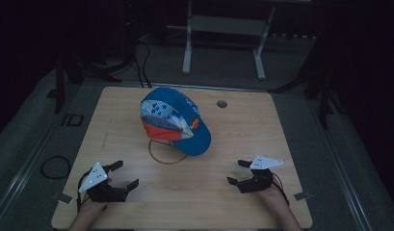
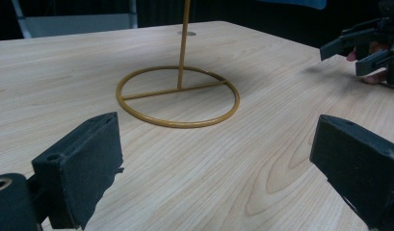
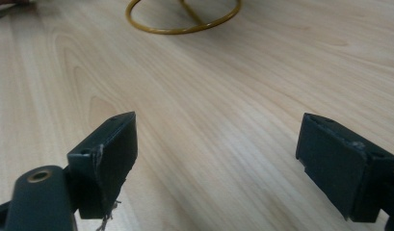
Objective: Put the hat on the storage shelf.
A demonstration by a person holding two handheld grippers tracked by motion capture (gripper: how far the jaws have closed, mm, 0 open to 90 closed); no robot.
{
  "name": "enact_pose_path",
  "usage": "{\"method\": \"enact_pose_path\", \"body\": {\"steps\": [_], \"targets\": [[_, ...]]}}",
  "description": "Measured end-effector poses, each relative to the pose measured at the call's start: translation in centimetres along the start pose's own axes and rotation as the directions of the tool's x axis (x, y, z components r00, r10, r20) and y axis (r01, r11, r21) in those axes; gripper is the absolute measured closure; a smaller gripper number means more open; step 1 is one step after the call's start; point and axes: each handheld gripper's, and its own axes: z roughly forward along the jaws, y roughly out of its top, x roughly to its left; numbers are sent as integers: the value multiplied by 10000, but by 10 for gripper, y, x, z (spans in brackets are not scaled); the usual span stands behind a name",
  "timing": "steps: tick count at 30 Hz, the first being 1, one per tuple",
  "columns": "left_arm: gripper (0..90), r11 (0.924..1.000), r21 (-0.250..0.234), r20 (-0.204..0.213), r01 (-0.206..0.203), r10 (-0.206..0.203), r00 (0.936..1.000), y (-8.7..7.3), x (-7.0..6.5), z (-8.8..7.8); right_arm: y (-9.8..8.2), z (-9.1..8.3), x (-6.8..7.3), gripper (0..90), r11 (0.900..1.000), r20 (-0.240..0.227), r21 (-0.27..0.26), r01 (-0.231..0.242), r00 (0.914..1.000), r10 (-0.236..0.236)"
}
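A blue cap [image 1: 175,120] with red and white panels sits on top of a gold wire stand [image 1: 166,151] in the middle of the wooden table [image 1: 233,134]. The stand's ring base [image 2: 177,102] lies flat, with its upright post [image 2: 184,43] rising from the crossbar. The ring base [image 3: 184,21] also lies ahead in the right gripper view. My left gripper [image 1: 124,174] rests open near the front left, with nothing between its jaws. At the front right my right gripper [image 1: 238,172] is open too, and it appears across the table [image 2: 361,50] in the left gripper view.
A round grommet hole [image 1: 222,103] sits in the table's far right part. Behind the table stands a white metal frame [image 1: 223,38], and cables [image 1: 141,62] run over the grey floor. A cable loop [image 1: 55,167] lies on the floor at the left.
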Motion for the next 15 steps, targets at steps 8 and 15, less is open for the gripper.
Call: {"method": "enact_pose_path", "body": {"steps": [8,15], "targets": [[45,10000,-2,31,-1,1,10000,0,0,0,-5,-10,-7,146,9987,331,-456,-211,9992,226],[45,10000,8,34,-24,23,10000,0,0,0,-8,-10,-10,146,9987,506,-418,-295,9982,316]]}}
